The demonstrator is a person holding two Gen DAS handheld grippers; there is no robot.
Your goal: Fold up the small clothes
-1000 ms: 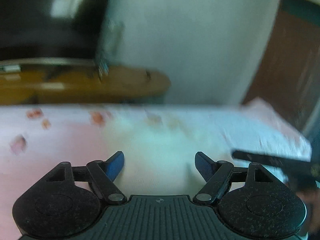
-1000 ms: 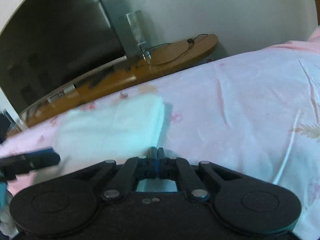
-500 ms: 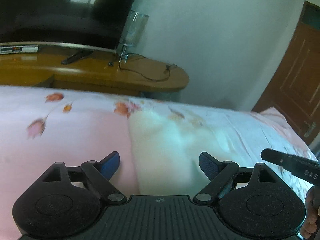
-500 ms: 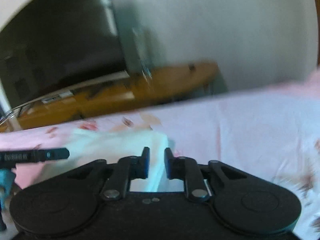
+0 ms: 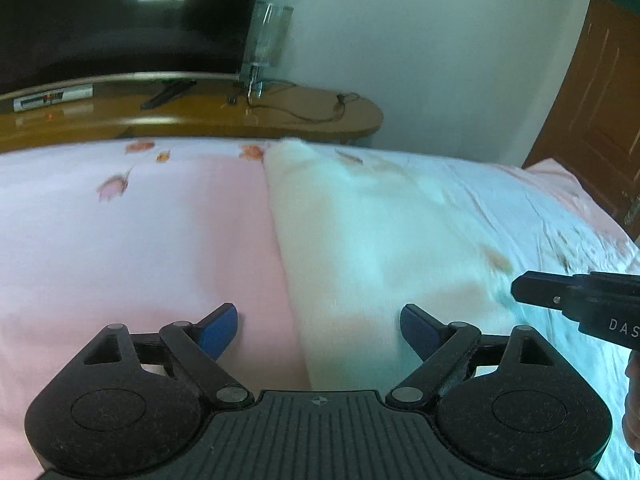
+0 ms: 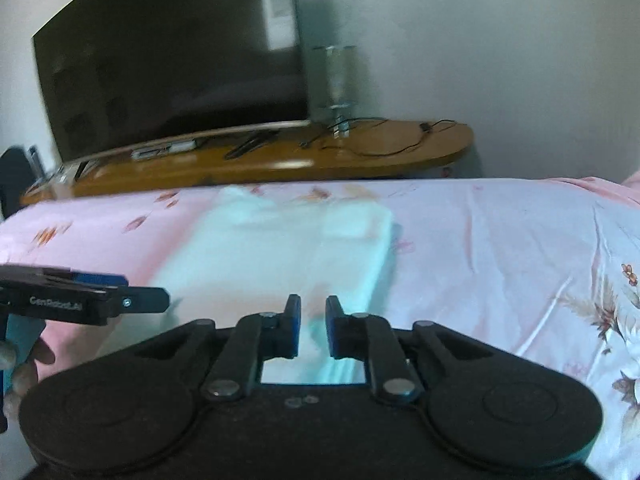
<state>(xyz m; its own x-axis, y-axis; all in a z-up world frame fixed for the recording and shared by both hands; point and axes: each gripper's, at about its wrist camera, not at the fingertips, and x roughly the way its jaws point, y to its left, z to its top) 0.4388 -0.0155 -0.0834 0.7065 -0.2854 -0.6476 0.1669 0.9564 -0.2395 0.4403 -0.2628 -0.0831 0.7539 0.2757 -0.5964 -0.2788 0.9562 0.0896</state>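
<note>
On the pink bedsheet [image 6: 500,248] lies one white garment [image 6: 280,256]; two hand-held grippers, left [image 5: 320,326] spread, right [image 6: 313,326] slightly parted.

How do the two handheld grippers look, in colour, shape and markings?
Both are black and speckled, with two round discs and linked bars. The left gripper and the right gripper have blue finger pads. White lettering marks their sides. No cables or sleeves show.

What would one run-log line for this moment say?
left tool: open, empty | right tool: open, empty | white garment: lying flat, folded, on pink bedsheet | neither tool grips it
</note>
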